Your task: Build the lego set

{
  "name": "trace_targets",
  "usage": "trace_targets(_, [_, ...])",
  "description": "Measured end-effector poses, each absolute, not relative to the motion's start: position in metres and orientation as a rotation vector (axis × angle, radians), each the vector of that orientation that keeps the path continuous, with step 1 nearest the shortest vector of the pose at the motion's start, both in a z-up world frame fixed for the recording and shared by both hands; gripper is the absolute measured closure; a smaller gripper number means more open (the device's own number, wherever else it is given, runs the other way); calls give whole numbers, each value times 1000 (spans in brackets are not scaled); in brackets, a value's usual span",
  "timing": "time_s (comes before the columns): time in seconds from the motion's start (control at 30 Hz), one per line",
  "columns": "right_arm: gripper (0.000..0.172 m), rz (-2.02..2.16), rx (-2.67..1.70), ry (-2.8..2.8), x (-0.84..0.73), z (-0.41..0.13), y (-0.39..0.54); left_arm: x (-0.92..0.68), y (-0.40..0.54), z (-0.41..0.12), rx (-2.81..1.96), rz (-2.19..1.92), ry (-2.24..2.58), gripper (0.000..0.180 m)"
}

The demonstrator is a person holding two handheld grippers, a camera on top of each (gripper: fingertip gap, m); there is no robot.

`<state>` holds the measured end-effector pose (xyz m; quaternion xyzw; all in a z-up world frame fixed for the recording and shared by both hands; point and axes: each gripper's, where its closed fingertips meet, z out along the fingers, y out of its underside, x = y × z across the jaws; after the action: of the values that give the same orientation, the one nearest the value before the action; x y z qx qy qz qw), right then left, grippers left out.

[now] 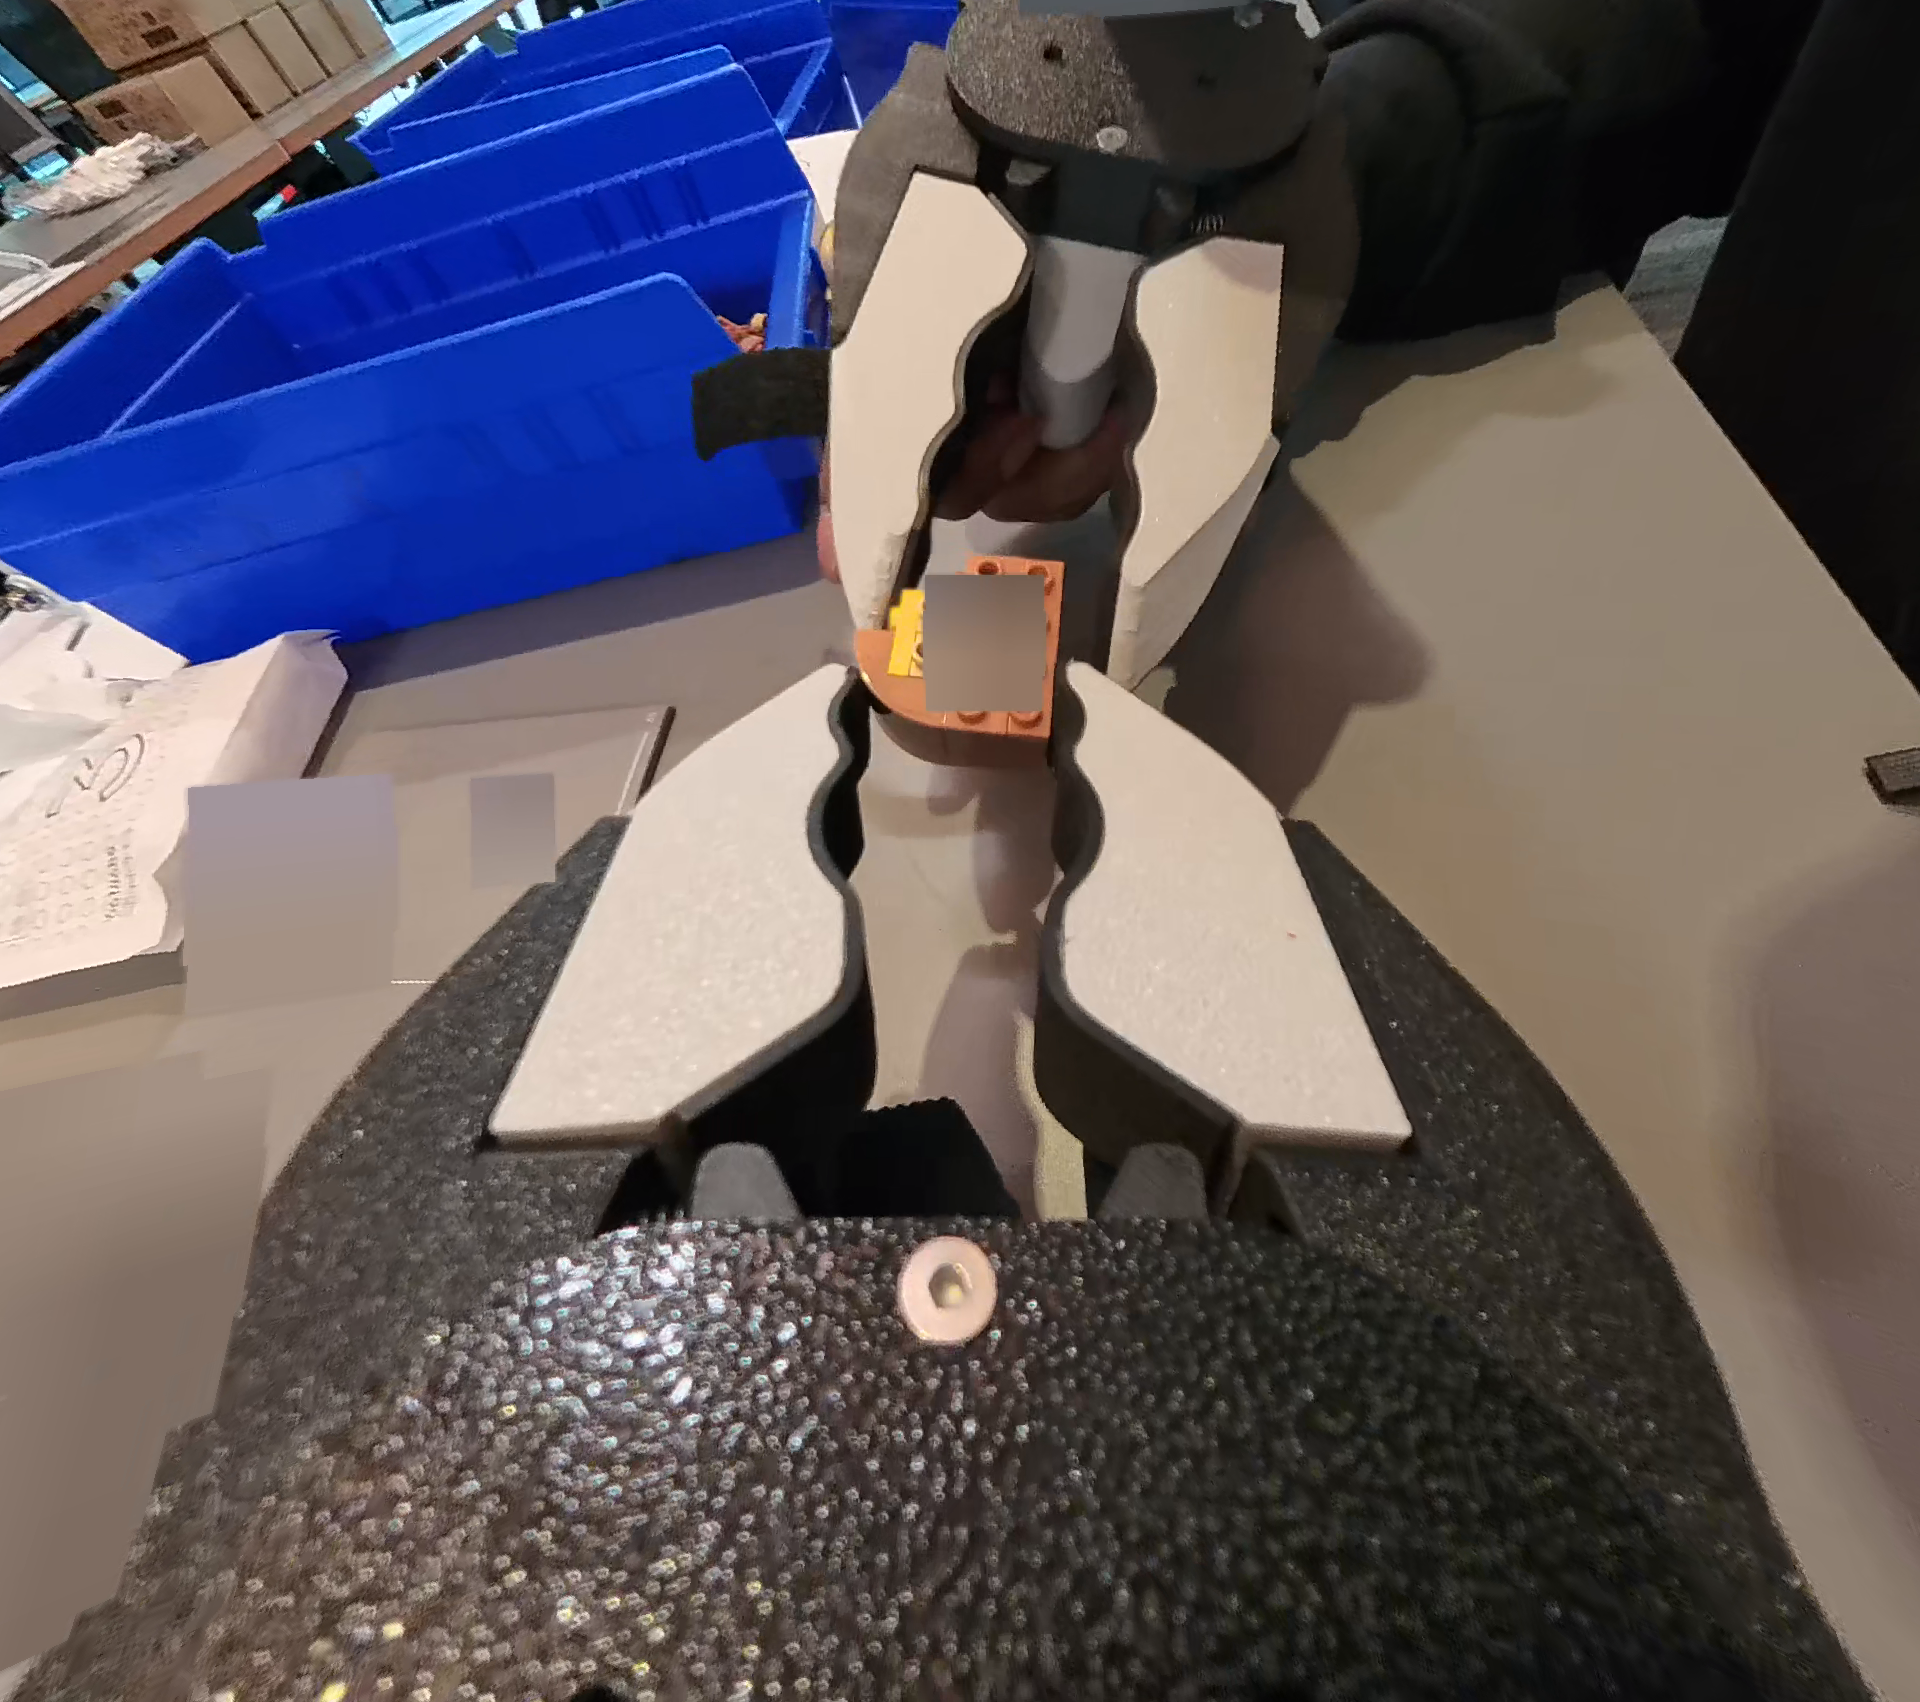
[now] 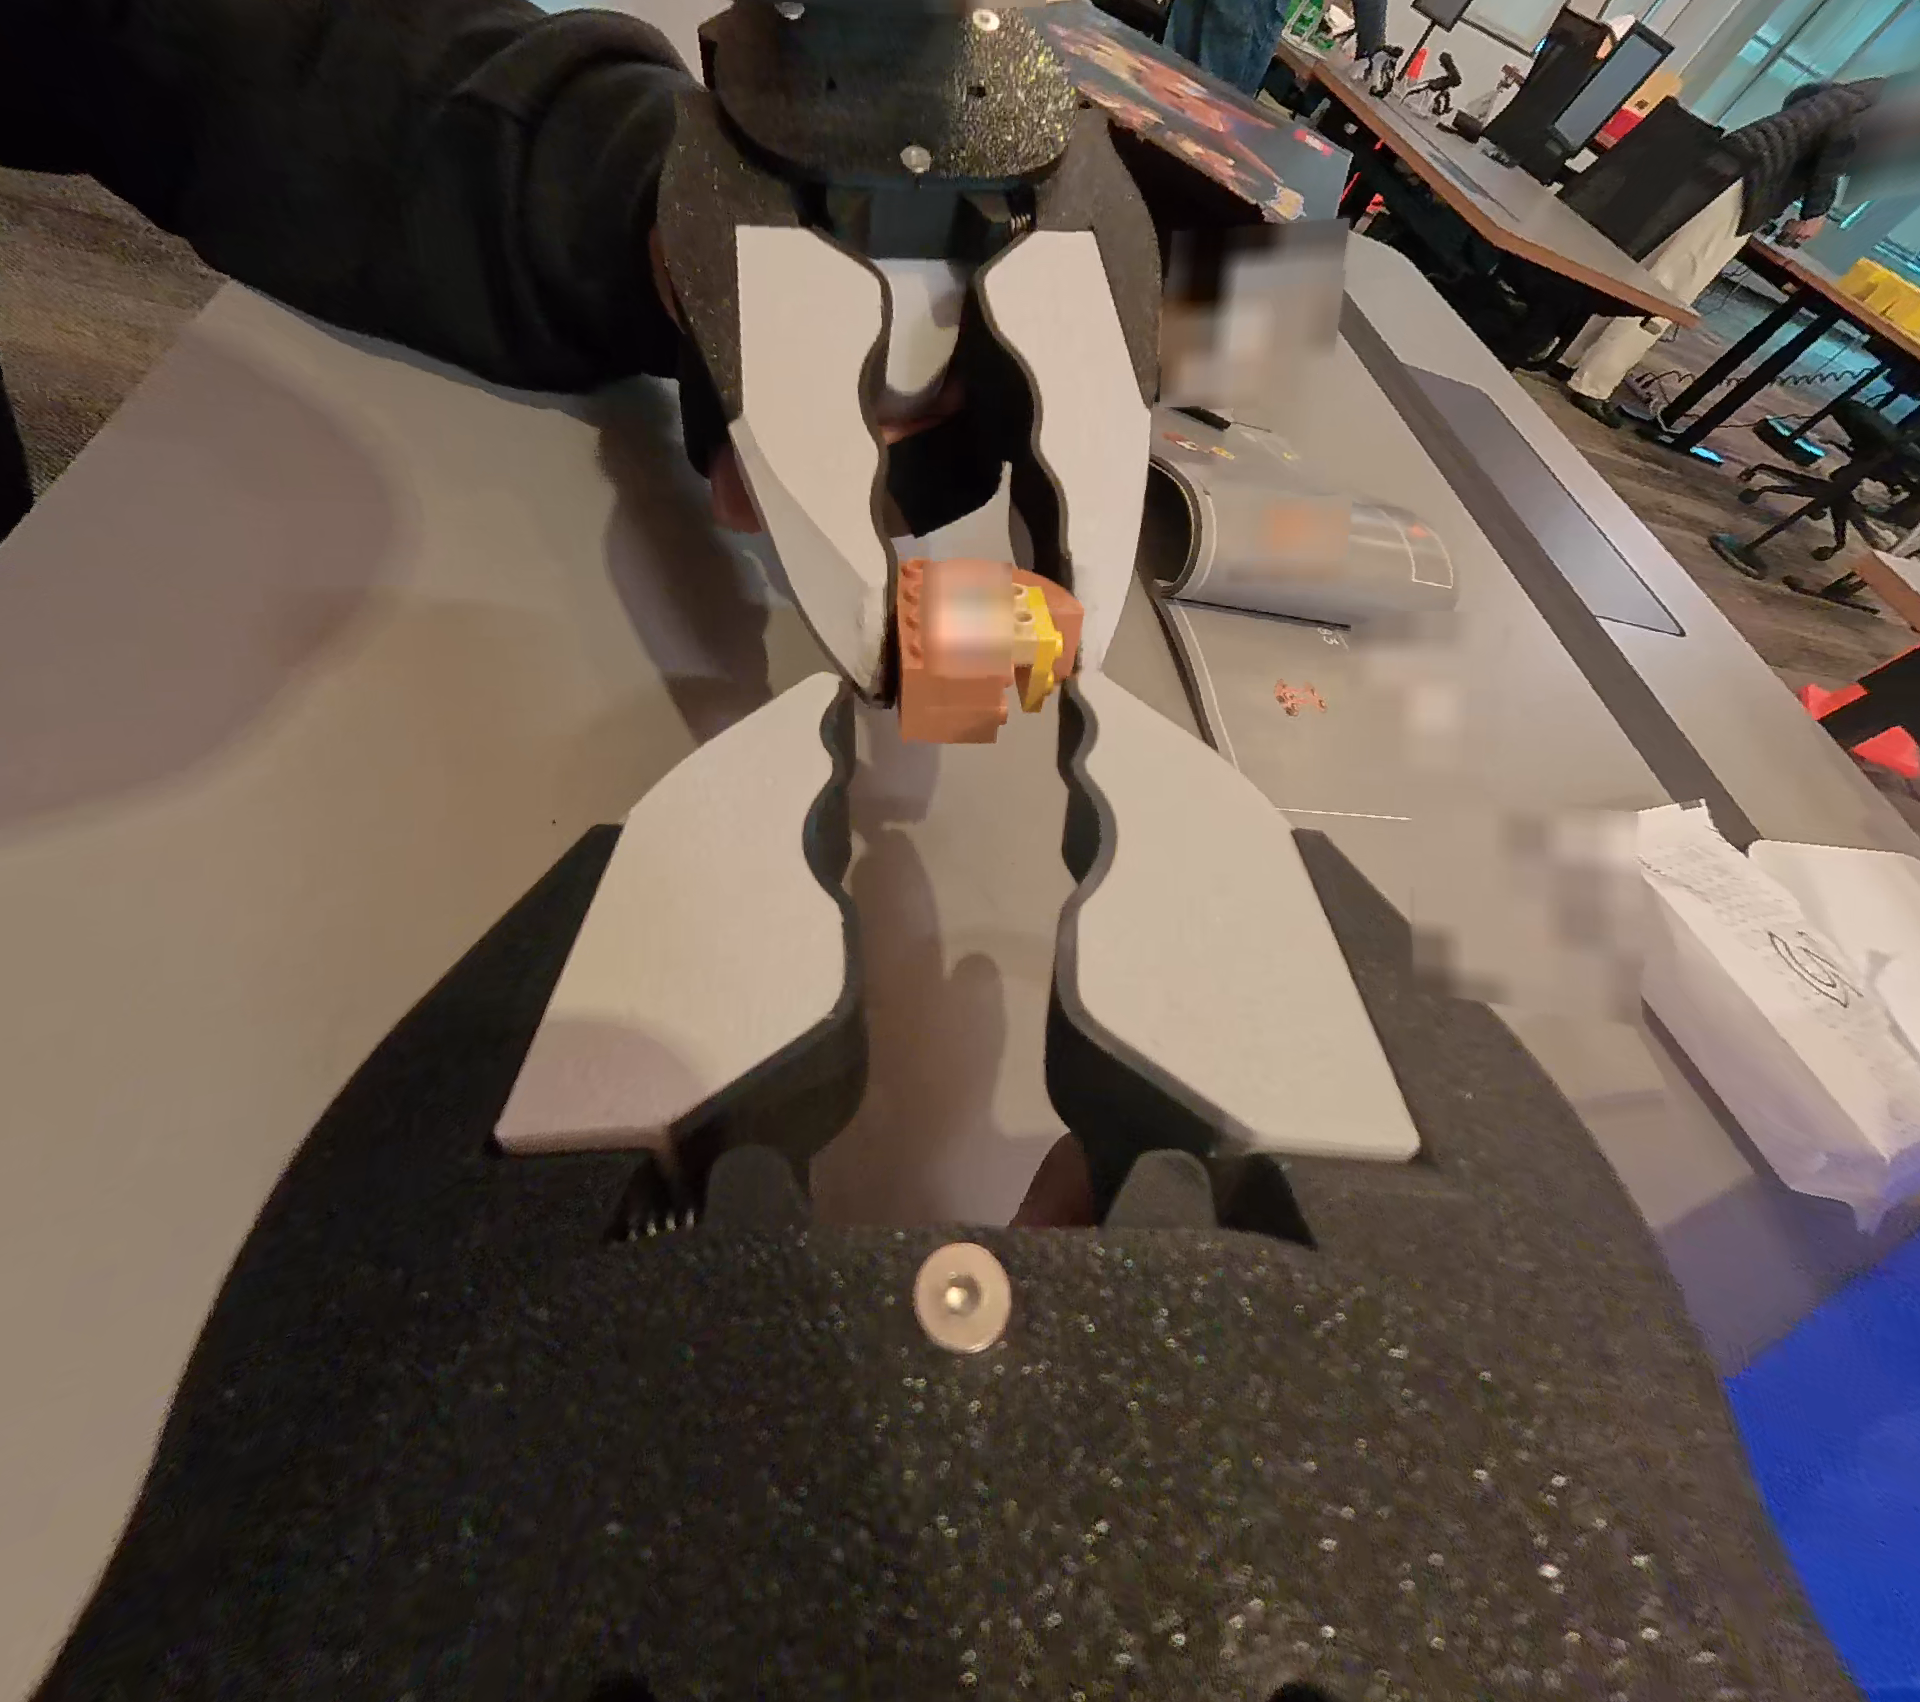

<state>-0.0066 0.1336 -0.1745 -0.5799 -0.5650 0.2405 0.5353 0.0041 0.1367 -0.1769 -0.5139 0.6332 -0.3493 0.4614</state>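
A small orange-brown brick assembly (image 1: 1003,717) with a yellow piece (image 1: 906,629) on it hangs above the grey table (image 1: 1558,821). My left gripper (image 1: 954,691) is shut on it, one fingertip on its rounded edge and the other on its flat side. In the right wrist view the left gripper (image 2: 977,634) comes in from the top with the assembly (image 2: 945,717) and yellow piece (image 2: 1044,655) between its pads. My right gripper (image 2: 956,696) faces it tip to tip and stands open. In the left wrist view one right finger (image 1: 883,572) is by the yellow piece, the other (image 1: 1143,603) clear of the bricks.
Blue bins (image 1: 468,405) stand along the table's left, with white papers (image 1: 104,800) in front of them. A curled booklet (image 2: 1299,551) and a white paper bag (image 2: 1818,1008) lie to the right. People work at desks (image 2: 1507,198) behind.
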Motion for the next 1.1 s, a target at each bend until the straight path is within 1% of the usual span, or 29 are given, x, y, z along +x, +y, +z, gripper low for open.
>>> trace_targets(0.53, [137, 533, -1310, -1322, -6, -162, 132, 3, 136, -168, -1224, -904, 1512, 148])
trace_targets(0.67, [138, 526, -1247, -1286, -4, -149, 130, 1, 134, -156, -1065, -869, 1483, 148])
trace_targets(0.77, [136, 525, -1250, -1268, -2, -147, 133, -2, 141, -151, -940, -725, 1447, 148])
trace_targets(0.97, [134, 572, -1299, -1266, 0, -159, 132, -5, 145, -157, -656, -246, 1500, 148])
trace_targets(1.1, [134, 574, -1317, -1283, -3, -165, 130, -5, 142, -148, -557, -116, 1460, 148])
